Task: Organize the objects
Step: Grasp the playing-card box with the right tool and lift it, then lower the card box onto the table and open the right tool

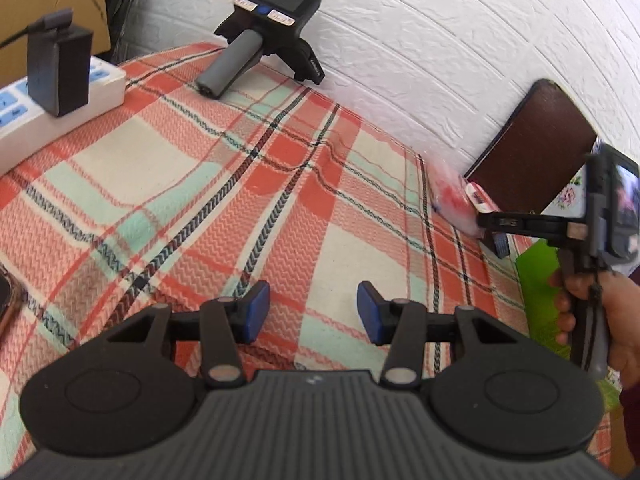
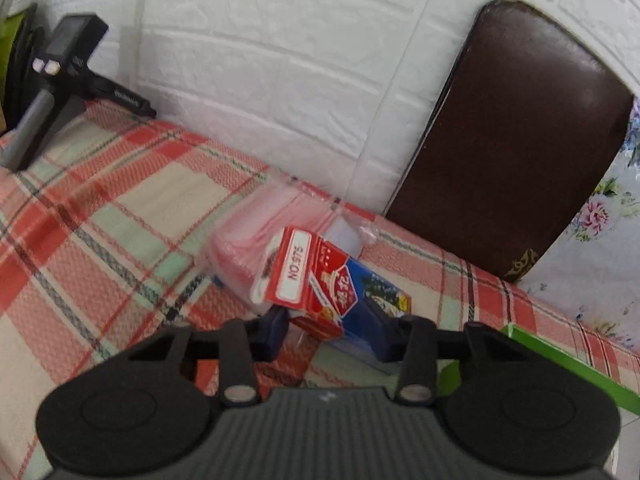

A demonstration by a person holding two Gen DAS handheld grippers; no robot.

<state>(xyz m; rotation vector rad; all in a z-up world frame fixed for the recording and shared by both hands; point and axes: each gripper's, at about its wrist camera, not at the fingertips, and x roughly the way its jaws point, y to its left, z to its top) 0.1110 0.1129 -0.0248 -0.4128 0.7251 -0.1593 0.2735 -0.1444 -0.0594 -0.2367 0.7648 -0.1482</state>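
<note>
**Card box held in right gripper above the packet; left gripper idle**

We find the right gripper (image 2: 330, 330) closed on a red-and-blue card box (image 2: 320, 284), its fingers clamping the box's lower end while the "NO:976" end tilts up and away. The box sits over or against a pink plastic-wrapped packet (image 2: 256, 236) lying on the plaid cloth (image 2: 100, 208), near the brown board (image 2: 508, 140) leaning on the white wall (image 2: 260, 60). We cannot tell whether box and packet touch.

The left gripper (image 1: 313, 312) hovers over bare cloth with its fingers apart and holding nothing.

Risks, in our judgement: the hold is at one end only, so the box could pivot or slip out if swung quickly. The packet's loose wrap could snag and drag along. The green tray edge (image 2: 560, 360) lies just beside the right finger and could be clipped.
</note>
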